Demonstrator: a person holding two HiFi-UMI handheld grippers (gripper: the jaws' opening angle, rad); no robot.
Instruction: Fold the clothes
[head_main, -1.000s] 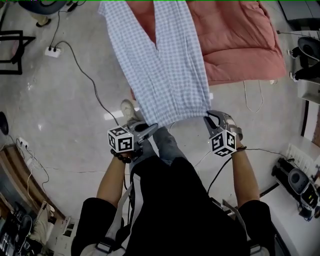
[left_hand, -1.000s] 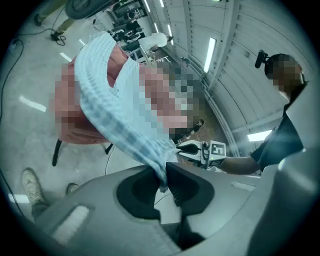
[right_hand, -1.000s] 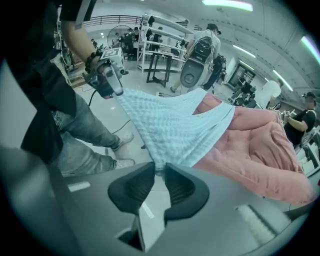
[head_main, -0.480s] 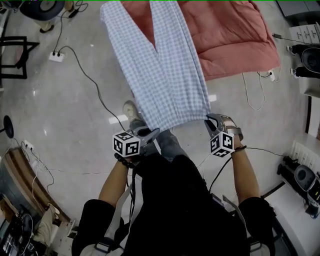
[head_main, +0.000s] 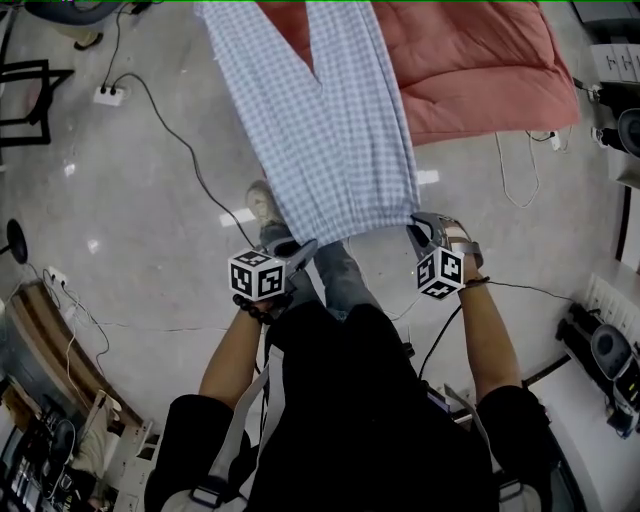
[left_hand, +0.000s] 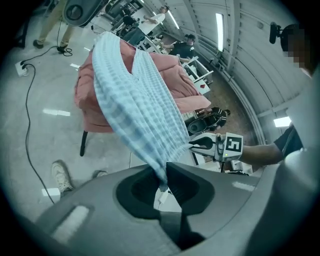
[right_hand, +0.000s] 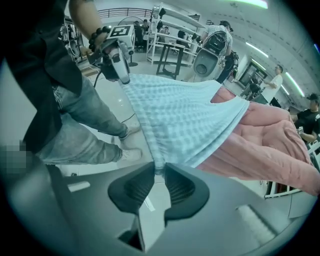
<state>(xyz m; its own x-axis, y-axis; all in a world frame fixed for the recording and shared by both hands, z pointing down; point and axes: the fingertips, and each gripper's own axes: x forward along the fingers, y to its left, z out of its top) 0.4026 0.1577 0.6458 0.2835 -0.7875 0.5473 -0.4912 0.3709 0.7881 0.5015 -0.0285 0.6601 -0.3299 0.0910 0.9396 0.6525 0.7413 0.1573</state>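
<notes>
A pair of light blue checked trousers (head_main: 325, 120) hangs stretched between both grippers, its legs lying up over a pink quilt (head_main: 470, 60). My left gripper (head_main: 305, 250) is shut on the waistband's left corner. My right gripper (head_main: 415, 228) is shut on the right corner. In the left gripper view the checked trousers (left_hand: 135, 100) run straight into the left gripper (left_hand: 164, 179), and the right gripper (left_hand: 200, 145) shows beyond. In the right gripper view the trousers (right_hand: 180, 120) are pinched in the right gripper (right_hand: 159, 172), with the left gripper (right_hand: 122, 75) at the far corner.
The quilt covers a table (left_hand: 82, 142) standing on a shiny grey floor. Cables (head_main: 170, 140) and a power strip (head_main: 105, 95) lie on the floor at left. A black stand (head_main: 30, 100) and equipment (head_main: 600, 350) sit at the sides. My shoe (head_main: 262, 205) shows under the waistband.
Both grippers have sunk a little with the waistband, and the trousers have slid slightly further off the quilt toward me. Both grips are unchanged.
</notes>
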